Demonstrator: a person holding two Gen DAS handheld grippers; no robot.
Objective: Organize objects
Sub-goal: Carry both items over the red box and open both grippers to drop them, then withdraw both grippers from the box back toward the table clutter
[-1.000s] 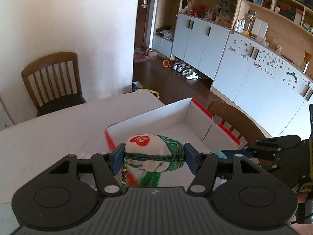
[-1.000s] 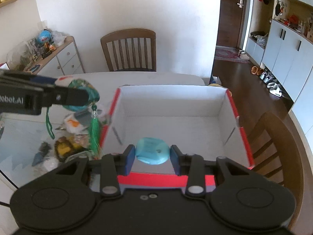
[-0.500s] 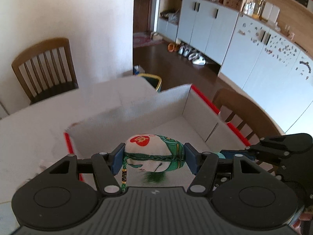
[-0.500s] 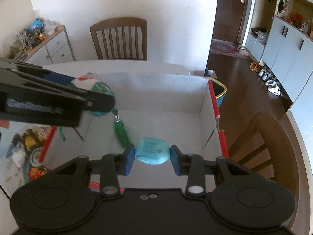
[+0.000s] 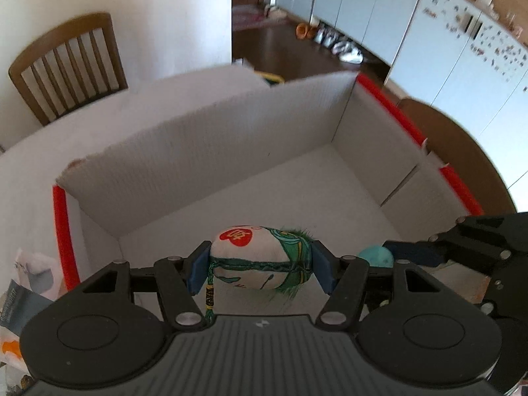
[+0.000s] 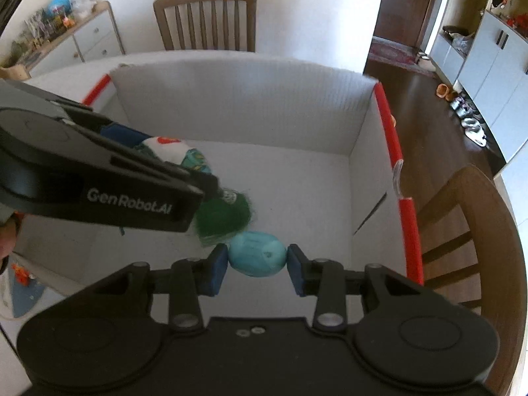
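Observation:
My left gripper is shut on a white and green embroidered sachet with a green tassel, held low inside the white box with red rims. In the right wrist view the sachet shows beyond the left gripper's body, its tassel spread on the box floor. My right gripper is shut on a turquoise oval object, also inside the box, just right of the tassel. The turquoise object shows in the left wrist view too.
The box stands on a white table. Wooden chairs stand at the far side and at the right. Loose packets lie on the table left of the box. A sideboard with toys is at the far left.
Both grippers have moved forward and down into the box with their objects. The sachet's tassel, hanging free before, now rests on the box floor.

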